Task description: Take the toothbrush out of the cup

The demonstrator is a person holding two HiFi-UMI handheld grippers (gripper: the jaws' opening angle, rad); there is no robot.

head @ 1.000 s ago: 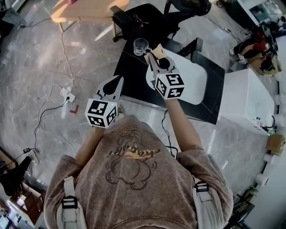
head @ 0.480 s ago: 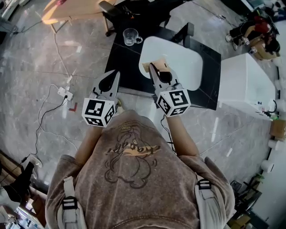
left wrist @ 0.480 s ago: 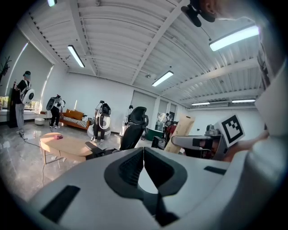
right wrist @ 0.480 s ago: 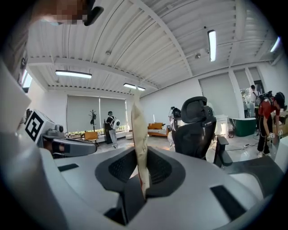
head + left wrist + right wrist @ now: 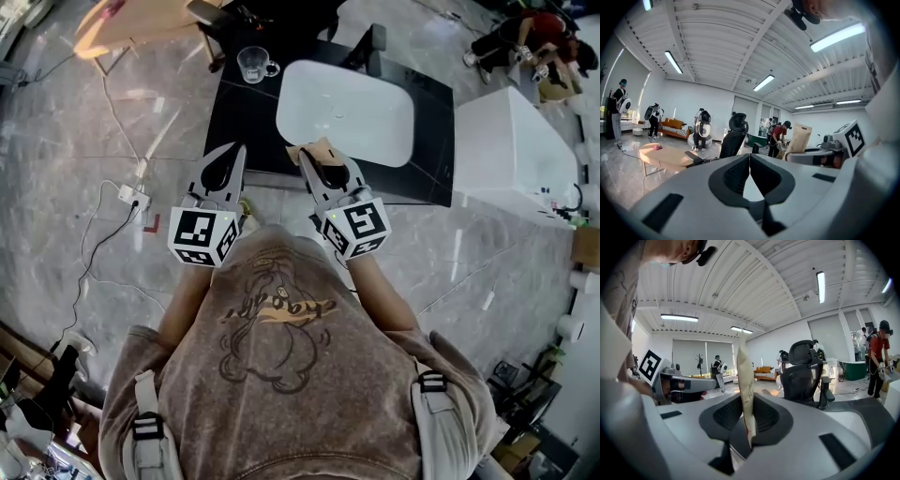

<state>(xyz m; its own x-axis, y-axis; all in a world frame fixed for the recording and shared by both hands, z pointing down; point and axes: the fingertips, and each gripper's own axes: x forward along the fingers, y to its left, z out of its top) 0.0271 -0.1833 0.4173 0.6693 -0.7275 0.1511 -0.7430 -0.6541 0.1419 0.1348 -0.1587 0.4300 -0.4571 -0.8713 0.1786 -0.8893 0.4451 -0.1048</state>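
A clear glass cup (image 5: 251,64) stands at the far left corner of the black table (image 5: 246,122); I see nothing in it. My right gripper (image 5: 306,156) hovers at the table's near edge, shut on a flat tan paper packet (image 5: 315,148). In the right gripper view the packet (image 5: 745,385) stands upright between the pads of that gripper (image 5: 745,405). My left gripper (image 5: 239,150) is held beside it, over the table's near edge, shut and empty (image 5: 750,157). No bare toothbrush is visible.
A white oval basin (image 5: 347,112) lies on the table. A black office chair (image 5: 802,373) stands beyond it, a wooden table (image 5: 131,23) at far left, and a white cabinet (image 5: 511,159) to the right. A power strip (image 5: 134,197) with cables lies on the floor. Several people stand around the room.
Both grippers have drawn back from the cup toward the table's near edge, the right one carrying the packet. The cup and table sit higher in the head view.
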